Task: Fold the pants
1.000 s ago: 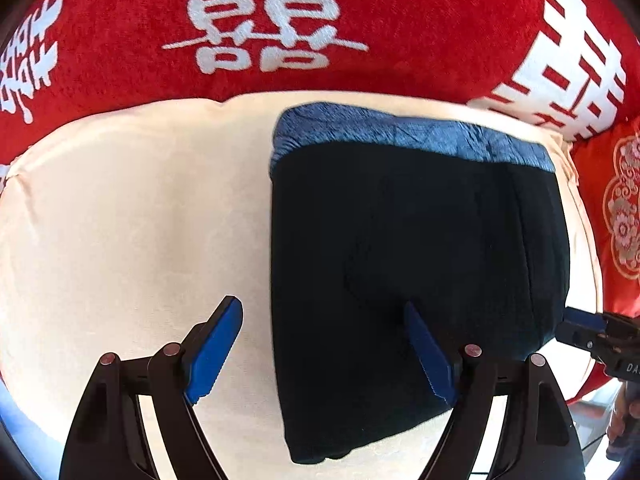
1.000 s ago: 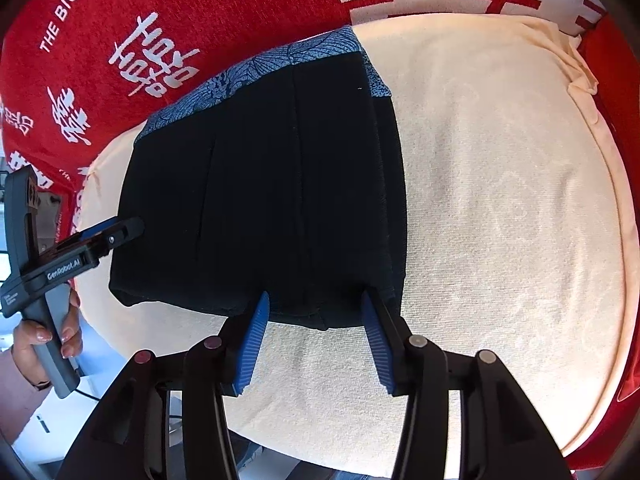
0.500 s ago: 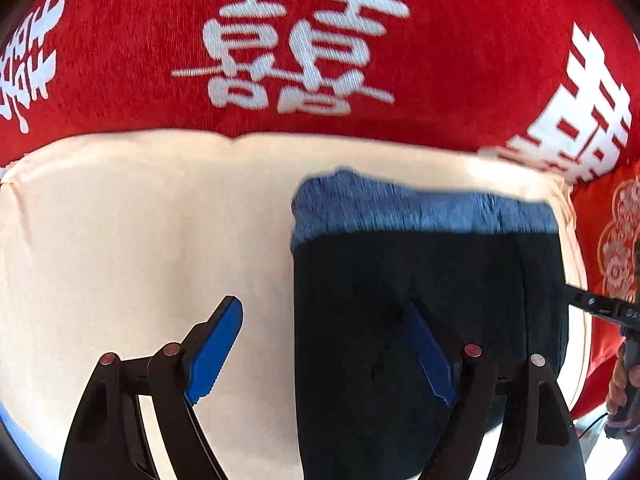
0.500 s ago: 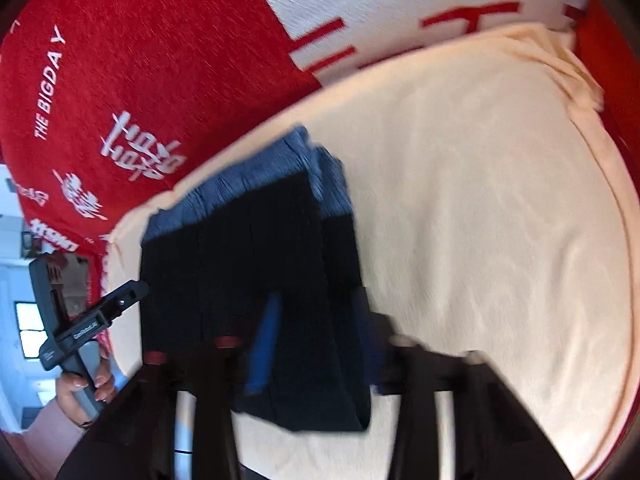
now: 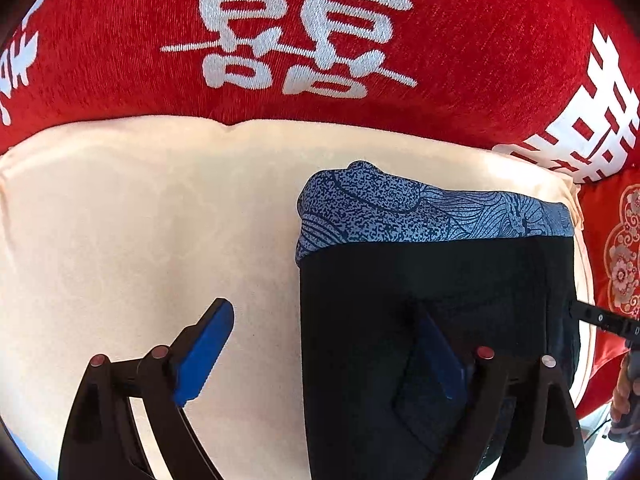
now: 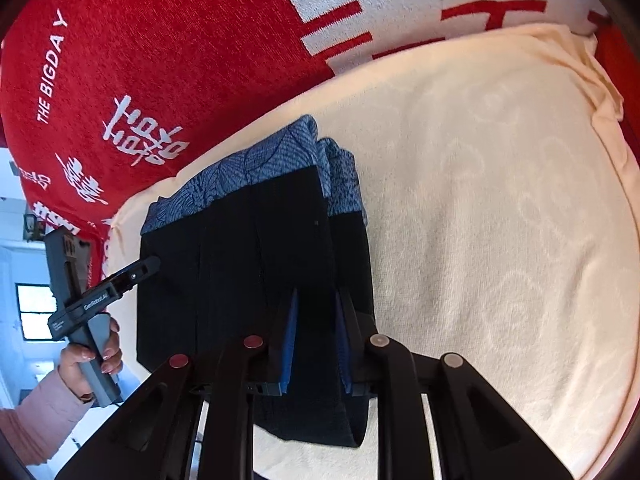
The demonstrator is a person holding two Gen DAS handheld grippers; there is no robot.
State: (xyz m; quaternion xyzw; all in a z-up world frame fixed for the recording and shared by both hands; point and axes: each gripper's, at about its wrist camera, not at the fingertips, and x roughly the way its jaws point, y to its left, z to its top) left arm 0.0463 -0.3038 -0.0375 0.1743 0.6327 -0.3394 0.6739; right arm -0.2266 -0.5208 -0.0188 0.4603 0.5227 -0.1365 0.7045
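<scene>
The pants (image 6: 256, 264), black with a blue patterned waistband (image 5: 420, 212), lie folded into a compact stack on the cream cushion (image 6: 500, 220), near its left edge as the right wrist view shows it. The waistband end points toward the red backrest (image 5: 320, 40) with white characters. The near end of the stack overhangs the front edge of the cushion a little in the right wrist view.

The right gripper (image 6: 316, 336) is clamped on the near right part of the pants: its blue pads sit close together with a fold of black cloth pinched between them.

The left gripper (image 5: 332, 352) stands wide apart, and its jaws have just been opening further. One blue pad (image 5: 204, 352) hovers over bare cushion; the other is over the black cloth, and the left edge of the pants runs between the two. Neither pad presses on the fabric.

In the right wrist view a hand (image 6: 88, 360) in a pink sleeve (image 6: 36, 420) grips the left gripper's handle, off the cushion's left edge.
</scene>
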